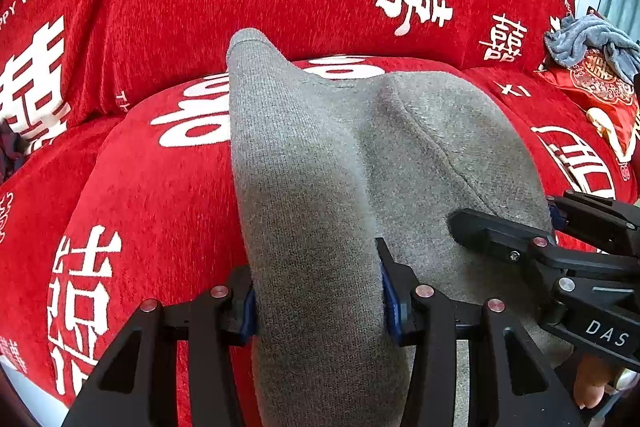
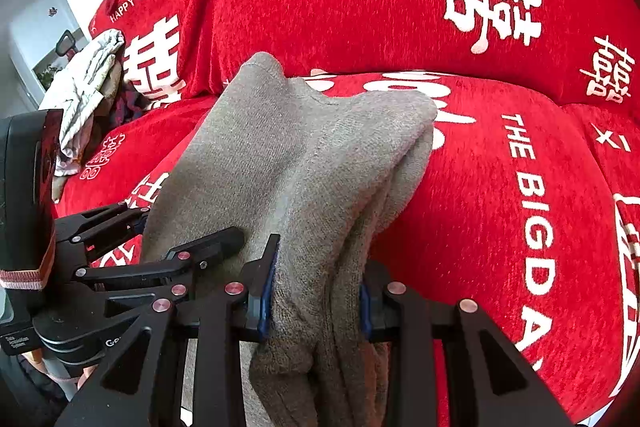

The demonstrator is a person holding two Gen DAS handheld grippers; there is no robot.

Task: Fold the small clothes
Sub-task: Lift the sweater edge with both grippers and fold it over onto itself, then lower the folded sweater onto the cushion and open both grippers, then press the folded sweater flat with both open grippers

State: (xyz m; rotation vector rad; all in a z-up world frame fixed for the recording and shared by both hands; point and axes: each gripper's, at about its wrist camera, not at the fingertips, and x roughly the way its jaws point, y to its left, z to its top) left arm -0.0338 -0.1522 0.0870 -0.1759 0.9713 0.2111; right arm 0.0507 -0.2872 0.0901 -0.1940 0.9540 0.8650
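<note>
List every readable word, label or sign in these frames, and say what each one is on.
"THE BIG DAY": red sofa cover.
"HAPPY WEDDING": same cover.
White Chinese characters: same cover; not transcribed.
"DAS": right hand-held gripper, on its body.
"Go…", cut off: left hand-held gripper.
Small white label beside it: too small to read.
Grey garment: no text.

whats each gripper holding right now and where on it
Both grip the same grey garment: the left gripper is shut on a folded band at its near edge, the right gripper on bunched layers of the near edge beside it.

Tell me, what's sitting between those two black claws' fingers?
Grey knitted cloth: the left gripper pinches one bunch in its view, the right gripper another in its own.
</note>
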